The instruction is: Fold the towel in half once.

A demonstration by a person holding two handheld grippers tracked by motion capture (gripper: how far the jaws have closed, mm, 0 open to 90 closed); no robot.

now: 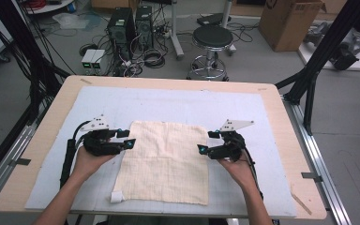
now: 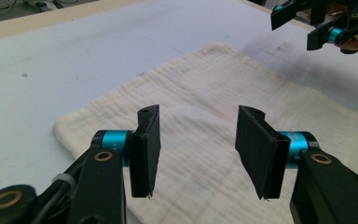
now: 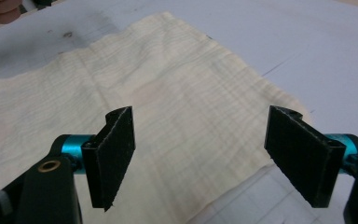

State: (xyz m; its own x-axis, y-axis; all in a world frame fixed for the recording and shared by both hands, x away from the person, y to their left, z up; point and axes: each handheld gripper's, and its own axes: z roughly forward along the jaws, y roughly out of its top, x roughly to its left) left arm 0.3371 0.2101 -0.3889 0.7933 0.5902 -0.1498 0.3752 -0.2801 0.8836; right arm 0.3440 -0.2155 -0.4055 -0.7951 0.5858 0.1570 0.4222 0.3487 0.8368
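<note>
The cream cloth [image 1: 166, 161] lies flat between both tongs, its long axis running away from the person. Left tongs [image 1: 124, 138] and right tongs [image 1: 207, 141] are released, holding nothing.

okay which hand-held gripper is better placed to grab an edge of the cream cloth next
Roughly even, slightly the left. The left hand-held gripper hangs open right over the cream cloth's left edge; the right hand-held gripper, also open, sits at the right edge.

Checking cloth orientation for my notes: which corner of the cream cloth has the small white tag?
The near left corner of the cream cloth: a white tag sticks out there, towards the person's left forearm. The other corners are plain.
</note>
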